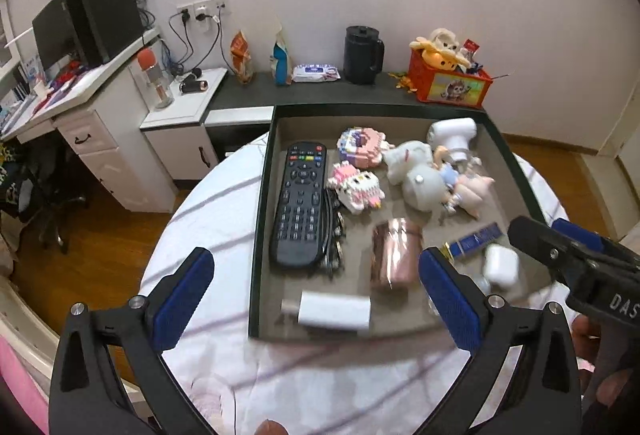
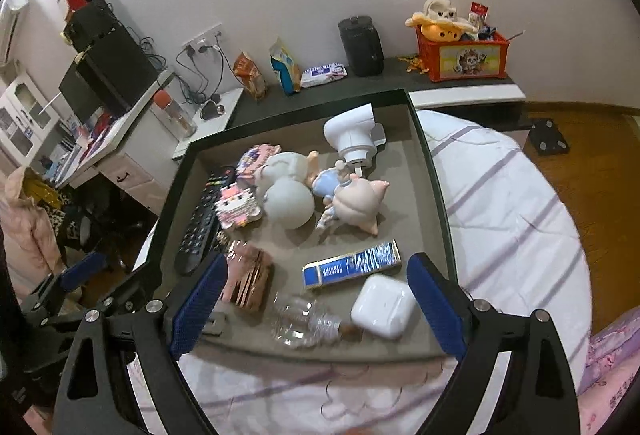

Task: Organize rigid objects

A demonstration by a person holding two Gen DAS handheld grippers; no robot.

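Both claws hang released with nothing between their pads, the left gripper [image 1: 316,295] over the tray's [image 1: 260,219] near edge and the right gripper [image 2: 316,299] over its near right corner. In the tray, the remote [image 1: 300,203] lies along the left wall, the white charger [image 1: 334,311] by the near edge, the earbud case [image 2: 382,305] and clear bottle [image 2: 308,321] in the near right corner, and the toys [image 2: 288,195] toward the far side.

I see even, fairly dim indoor light with soft shadows. Both fisheye views bend hard toward black corners, and near things smear: the white charger [image 1: 334,311], the earbud case [image 2: 383,306], while the foil box [image 2: 351,264] glares.
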